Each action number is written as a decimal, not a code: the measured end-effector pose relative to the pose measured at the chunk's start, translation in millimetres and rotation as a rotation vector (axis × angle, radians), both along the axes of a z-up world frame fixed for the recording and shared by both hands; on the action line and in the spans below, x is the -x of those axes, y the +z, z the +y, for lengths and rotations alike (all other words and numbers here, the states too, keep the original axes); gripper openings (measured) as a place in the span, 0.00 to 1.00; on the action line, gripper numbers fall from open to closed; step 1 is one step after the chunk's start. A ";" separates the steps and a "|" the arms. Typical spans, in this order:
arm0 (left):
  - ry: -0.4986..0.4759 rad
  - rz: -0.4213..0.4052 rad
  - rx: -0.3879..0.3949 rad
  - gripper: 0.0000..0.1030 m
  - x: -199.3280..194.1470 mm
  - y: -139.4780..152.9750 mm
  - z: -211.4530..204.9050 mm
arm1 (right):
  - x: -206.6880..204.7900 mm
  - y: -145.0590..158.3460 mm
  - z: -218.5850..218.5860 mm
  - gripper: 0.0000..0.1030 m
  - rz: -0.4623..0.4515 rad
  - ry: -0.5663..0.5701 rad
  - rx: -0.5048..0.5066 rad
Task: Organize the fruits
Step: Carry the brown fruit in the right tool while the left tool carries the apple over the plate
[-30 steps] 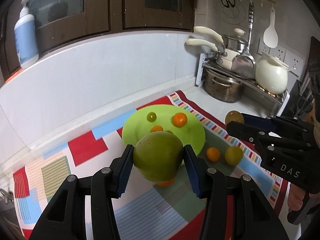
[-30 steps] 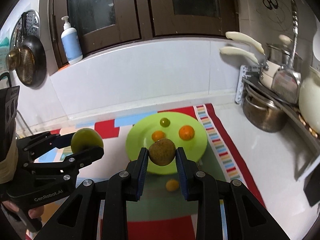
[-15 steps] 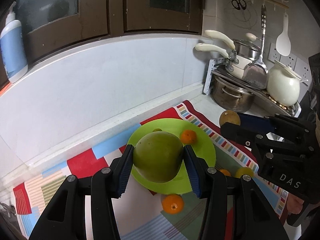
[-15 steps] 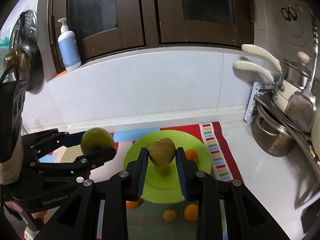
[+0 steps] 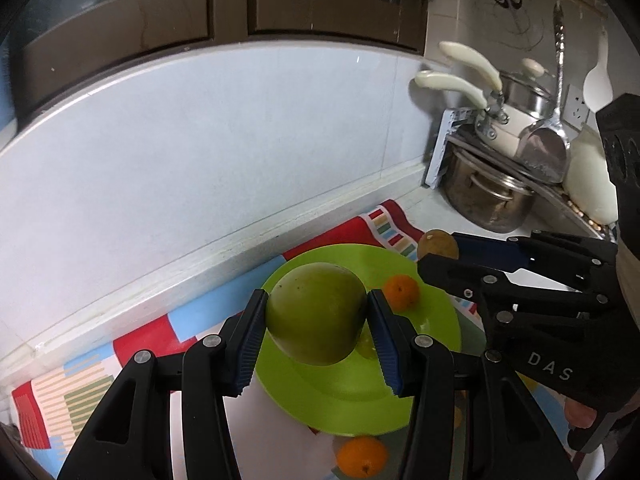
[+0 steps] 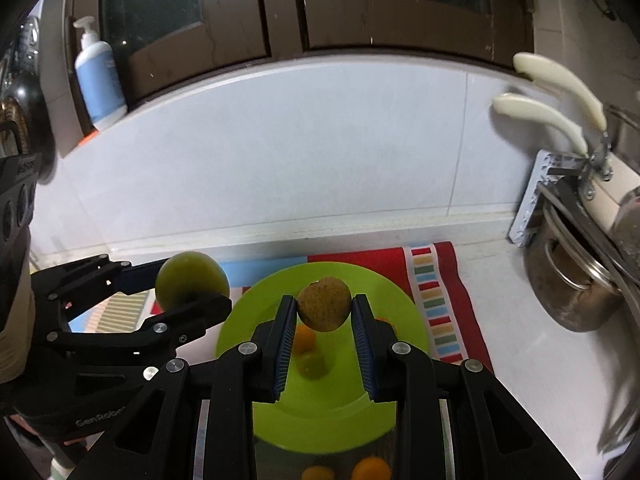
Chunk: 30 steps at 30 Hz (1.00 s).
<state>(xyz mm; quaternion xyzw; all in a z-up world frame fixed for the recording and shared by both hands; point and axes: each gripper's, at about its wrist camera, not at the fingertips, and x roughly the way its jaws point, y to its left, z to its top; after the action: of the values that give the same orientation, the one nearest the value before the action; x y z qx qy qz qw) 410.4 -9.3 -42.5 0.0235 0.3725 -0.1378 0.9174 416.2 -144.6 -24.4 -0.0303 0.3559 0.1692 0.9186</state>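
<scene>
My left gripper [image 5: 316,316] is shut on a large green fruit [image 5: 316,312] and holds it over the green plate [image 5: 432,360]. It also shows in the right wrist view [image 6: 192,280]. My right gripper [image 6: 324,312] is shut on a small brown fruit [image 6: 324,308] above the same plate [image 6: 400,320]; the brown fruit shows in the left wrist view [image 5: 438,245]. A small orange [image 5: 400,290] and other small fruits [image 6: 310,364] lie on the plate. Oranges [image 5: 362,456] lie on the mat in front of the plate.
A striped, colourful mat [image 5: 132,344] covers the counter under the plate. A rack with pots and pans [image 5: 492,196] stands at the right. A white tiled wall [image 6: 280,160] is behind, with a soap bottle [image 6: 100,80] on its ledge.
Both grippers moved forward toward the wall and now hold their fruits over the plate. The loose fruits on the mat have slid to the bottom of both views.
</scene>
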 end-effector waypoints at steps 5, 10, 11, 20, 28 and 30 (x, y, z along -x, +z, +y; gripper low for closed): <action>-0.001 0.032 -0.011 0.48 -19.5 -17.3 -3.1 | -20.4 -14.4 3.6 0.29 0.028 0.014 0.024; -0.003 0.059 -0.024 0.48 -32.9 -32.2 -4.5 | -34.9 -27.5 6.0 0.29 0.059 0.027 0.049; -0.004 0.063 -0.026 0.48 -35.0 -34.5 -4.6 | -37.7 -30.3 6.5 0.29 0.064 0.029 0.056; -0.022 0.100 -0.034 0.48 -49.8 -53.5 -4.0 | -56.5 -47.7 11.6 0.29 0.112 0.050 0.087; -0.027 0.062 -0.049 0.51 -50.8 -51.1 -1.1 | -66.9 -61.5 9.9 0.30 0.136 0.047 0.081; -0.019 0.063 -0.050 0.51 -49.1 -50.3 1.7 | -66.5 -61.1 7.5 0.36 0.140 0.034 0.072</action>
<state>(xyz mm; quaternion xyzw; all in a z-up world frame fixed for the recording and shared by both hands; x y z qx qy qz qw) 459.5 -7.6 -92.9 0.0456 0.4041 -0.1380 0.9031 482.7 -137.1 -85.5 -0.0576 0.4244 0.1737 0.8868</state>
